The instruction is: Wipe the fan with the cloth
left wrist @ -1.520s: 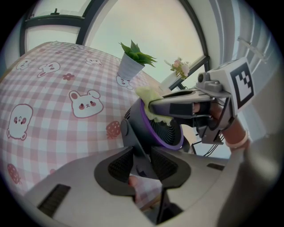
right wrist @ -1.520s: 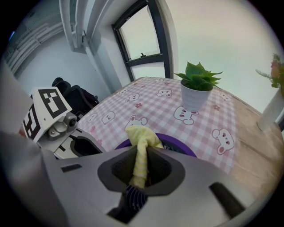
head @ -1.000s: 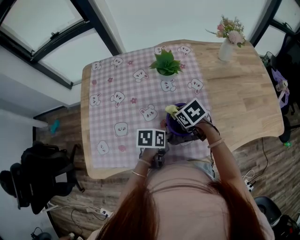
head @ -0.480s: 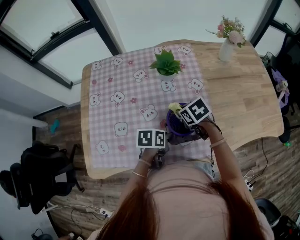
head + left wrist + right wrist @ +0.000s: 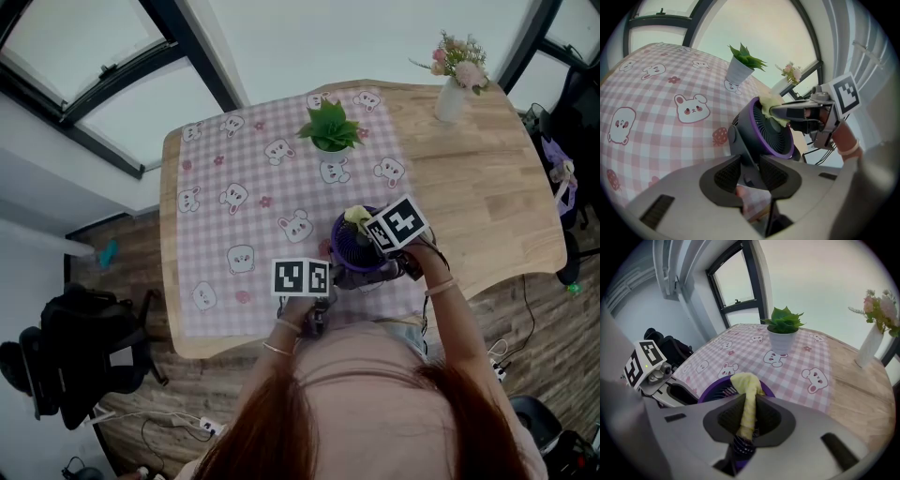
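Since a second ago the right hand-held gripper [image 5: 749, 414] has slid a little rightward along the fan [image 5: 352, 247], taking the yellow cloth [image 5: 748, 389] with it. At left, the left hand-held gripper [image 5: 750, 165] clamps the fan's dark stand between its jaws. The purple-rimmed fan stands on the checked tablecloth [image 5: 246, 187] near the worktop's [image 5: 487, 178] front edge. At right, the right hand-held gripper pinches the cloth, which lies against the fan's upper rim.
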Available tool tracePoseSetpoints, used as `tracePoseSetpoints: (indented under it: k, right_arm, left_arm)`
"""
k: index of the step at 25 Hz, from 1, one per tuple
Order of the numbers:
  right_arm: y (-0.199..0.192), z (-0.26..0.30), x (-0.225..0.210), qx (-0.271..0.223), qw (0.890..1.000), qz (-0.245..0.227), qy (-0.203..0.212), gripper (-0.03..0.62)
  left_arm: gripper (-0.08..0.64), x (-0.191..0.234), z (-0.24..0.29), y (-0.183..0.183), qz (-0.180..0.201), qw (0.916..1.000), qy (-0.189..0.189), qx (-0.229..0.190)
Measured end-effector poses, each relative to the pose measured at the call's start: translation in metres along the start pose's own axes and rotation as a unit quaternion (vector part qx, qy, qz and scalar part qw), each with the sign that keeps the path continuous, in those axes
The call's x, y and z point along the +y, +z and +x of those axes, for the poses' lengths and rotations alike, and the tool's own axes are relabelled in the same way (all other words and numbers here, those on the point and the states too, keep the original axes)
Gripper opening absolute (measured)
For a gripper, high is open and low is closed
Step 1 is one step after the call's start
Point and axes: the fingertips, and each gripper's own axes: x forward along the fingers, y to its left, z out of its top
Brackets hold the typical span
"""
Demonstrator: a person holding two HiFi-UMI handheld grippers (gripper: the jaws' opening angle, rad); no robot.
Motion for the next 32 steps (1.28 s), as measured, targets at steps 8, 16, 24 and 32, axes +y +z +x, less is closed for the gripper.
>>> tracePoseSetpoints:
  k: [8,16,24,32]
  right_arm:
    - [-0.009,-0.006,-0.005,0.005,1.0,0.006,-0.01,0.049]
    - [-0.019,-0.012,-0.003,0.019,1.0,-0.006,-0.022,0.049]
    - [-0.03,-0.015,-0.001,0.024,0.999,-0.003,-0.026,0.049]
    - [-0.04,-0.019,0.005,0.042,0.999,-0.004,-0.025,0.049]
  left_arm:
    - [0.118,0.0,-0.001,0.0,-0.003,1.0,-0.001,0.0]
    - [0.118,-0.001,-0.002,0.0,-0.002,1.0,0.001,-0.003]
    - [0.118,-0.001,-0.001,0.0,-0.001,1.0,0.002,-0.003]
    - [0.118,-0.001,-0.001,0.0,0.001,1.0,0.003,-0.004]
